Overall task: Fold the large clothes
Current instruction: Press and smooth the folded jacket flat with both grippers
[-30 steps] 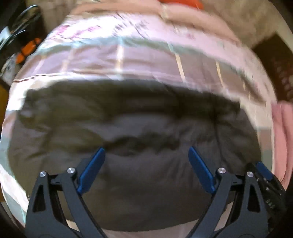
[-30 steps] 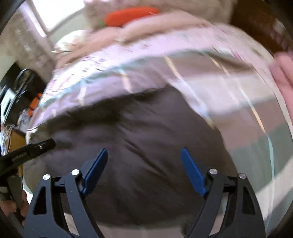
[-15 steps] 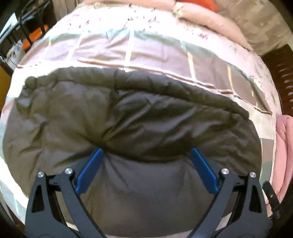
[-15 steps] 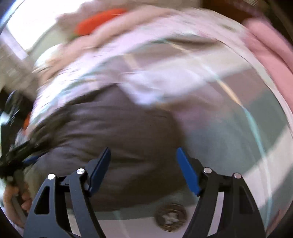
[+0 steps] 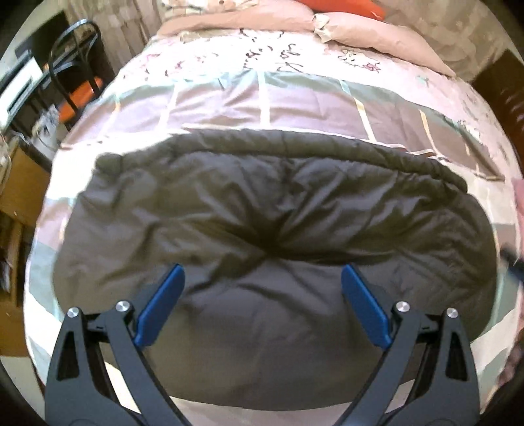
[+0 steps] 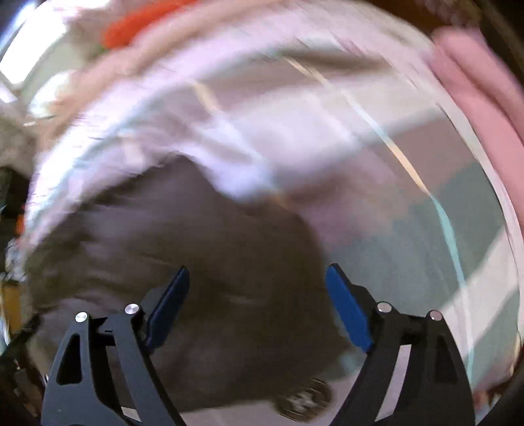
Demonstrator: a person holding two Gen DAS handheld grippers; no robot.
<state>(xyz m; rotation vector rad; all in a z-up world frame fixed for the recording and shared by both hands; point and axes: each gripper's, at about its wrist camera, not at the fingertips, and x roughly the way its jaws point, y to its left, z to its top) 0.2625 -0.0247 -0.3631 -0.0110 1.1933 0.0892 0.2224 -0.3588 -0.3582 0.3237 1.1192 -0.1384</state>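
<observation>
The view is smearing with motion blur. The right gripper (image 6: pixel 257 306), black-armed with blue pads, is pointing down over a dark grey puffy padded garment (image 6: pixel 209 262), its jaws opening with nothing pressed between them. The garment is lying on a bed covered by a pink, grey and pale-green checked quilt (image 6: pixel 409 203). A folded pink cloth (image 6: pixel 484 108) is sitting at the quilt's right edge, and an orange cushion (image 6: pixel 131 26) near its far edge.

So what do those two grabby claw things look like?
Both look alike. The left gripper has two black plastic fingers shaped like open triangle frames, with round silver bolts at the joints and flat blue pads on the inside. The right gripper is built the same. No cables or sleeves show.
</observation>
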